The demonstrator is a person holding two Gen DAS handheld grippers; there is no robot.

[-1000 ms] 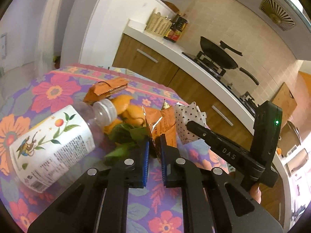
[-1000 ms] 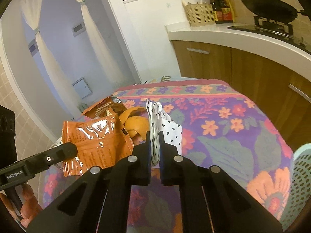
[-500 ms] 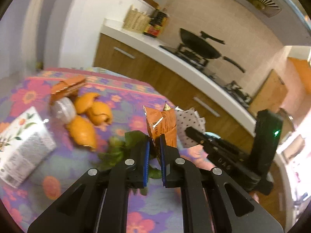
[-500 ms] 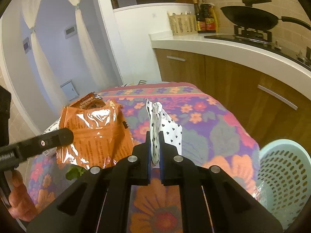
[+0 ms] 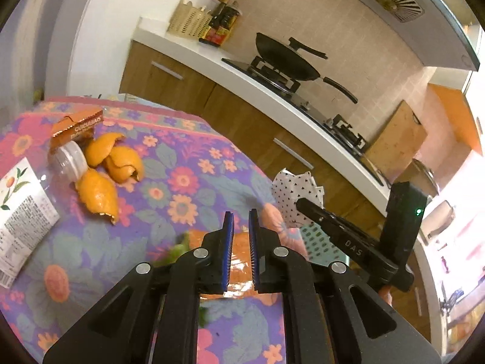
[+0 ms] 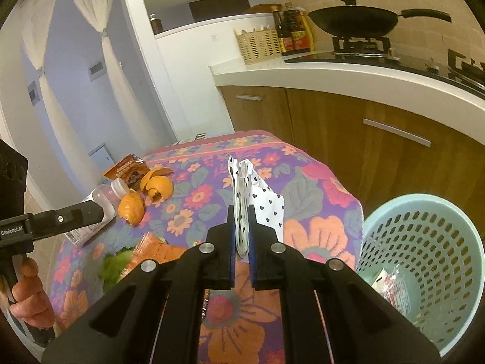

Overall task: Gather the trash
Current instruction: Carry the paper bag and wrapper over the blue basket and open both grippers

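My right gripper [image 6: 241,209] is shut on a white paper with black hearts [image 6: 266,203], held above the floral table beside the pale green perforated trash basket [image 6: 424,242]. The paper also shows in the left wrist view [image 5: 295,188]. My left gripper [image 5: 241,215] is open with a narrow gap and holds nothing. The orange foil wrapper [image 6: 157,250] lies on the table on green leaves [image 6: 113,265], under the left gripper [image 6: 91,212].
Orange peels [image 5: 109,170], a plastic bottle [image 5: 24,200] and a brown snack box [image 5: 77,124] lie at the table's far left. The basket holds a wrapper [image 6: 394,288]. A kitchen counter [image 5: 272,91] with a wok stands behind.
My left gripper let go of the orange foil wrapper, which now lies on the table below it. Both grippers moved right, and the basket came fully into the right wrist view.
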